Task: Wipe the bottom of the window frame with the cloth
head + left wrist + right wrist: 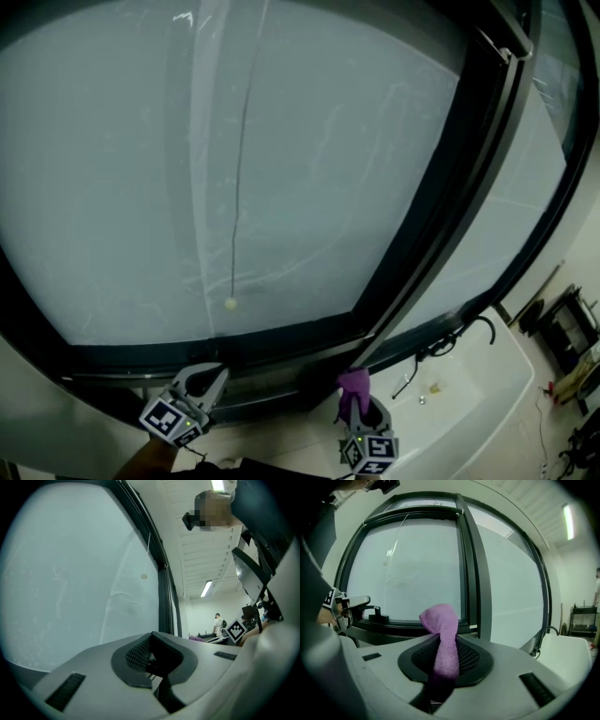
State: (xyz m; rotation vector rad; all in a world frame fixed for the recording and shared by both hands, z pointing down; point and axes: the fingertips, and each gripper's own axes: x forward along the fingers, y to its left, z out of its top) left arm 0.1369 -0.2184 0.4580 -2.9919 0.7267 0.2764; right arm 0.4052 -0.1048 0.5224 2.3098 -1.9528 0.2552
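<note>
- Window point(281, 169): two panes of frosted, pale grey-blue glass, the big one on the left and a narrower one on the right.
- Window frame point(281, 339): dark, with one thick post point(441, 197) between the two panes. Its bottom rail runs across the lower part of the head view, and one small black handle point(377, 616) sits on it.
- Sink point(487, 394): one, white, below the right pane, with one curved black tap point(480, 325) at its back edge.
- Rack point(568, 330): one dark set of shelves, far right, past the sink.
- Left gripper point(152, 656): its jaws are drawn together with nothing between them. It is raised towards the bottom rail, below the big pane and well to the left of the post.
- Right gripper point(445, 663): its jaws are clamped on the cloth. It is held up below the foot of the post, well apart from the left gripper.
- Cloth point(443, 630): one, purple, of fluffy towel-like fabric. It is pinched into a narrow strip between the pads, and its free end stands up above the jaws and folds over in a rounded lump. It is close under the bottom rail near the post; whether it touches the rail cannot be told.
- Cord point(240, 159): one thin line hanging down the big pane, ending in one small pale bead point(231, 303) just above the bottom rail.
</note>
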